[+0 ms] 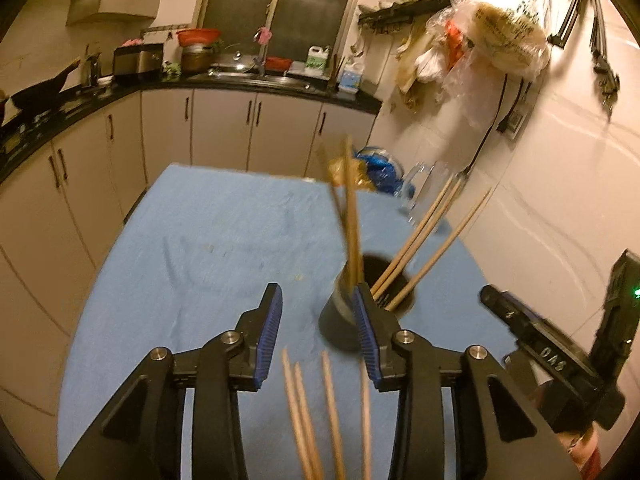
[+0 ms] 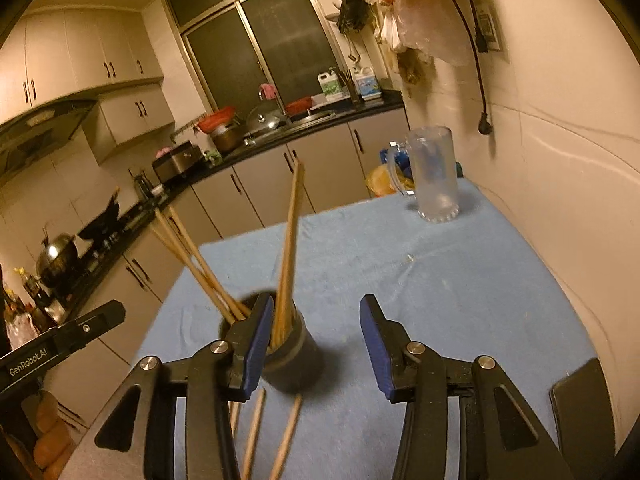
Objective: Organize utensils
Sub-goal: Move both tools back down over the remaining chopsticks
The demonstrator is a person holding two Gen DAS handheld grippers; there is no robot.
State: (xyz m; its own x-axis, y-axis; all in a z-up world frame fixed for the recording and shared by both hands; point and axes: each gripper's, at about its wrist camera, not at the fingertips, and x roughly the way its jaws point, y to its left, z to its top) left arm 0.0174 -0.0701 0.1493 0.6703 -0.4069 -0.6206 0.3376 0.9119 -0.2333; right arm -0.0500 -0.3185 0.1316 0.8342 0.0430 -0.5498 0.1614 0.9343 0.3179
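Both grippers gape empty, loose chopsticks (image 1: 316, 412) lying lengthwise just beneath the left gripper (image 1: 318, 332), seemingly nearer than the right gripper (image 2: 312, 344).

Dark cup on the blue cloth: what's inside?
Wooden chopsticks stand in the dark cup, leaning apart in two bunches. Their lower ends and the cup's bottom are hidden by its wall.
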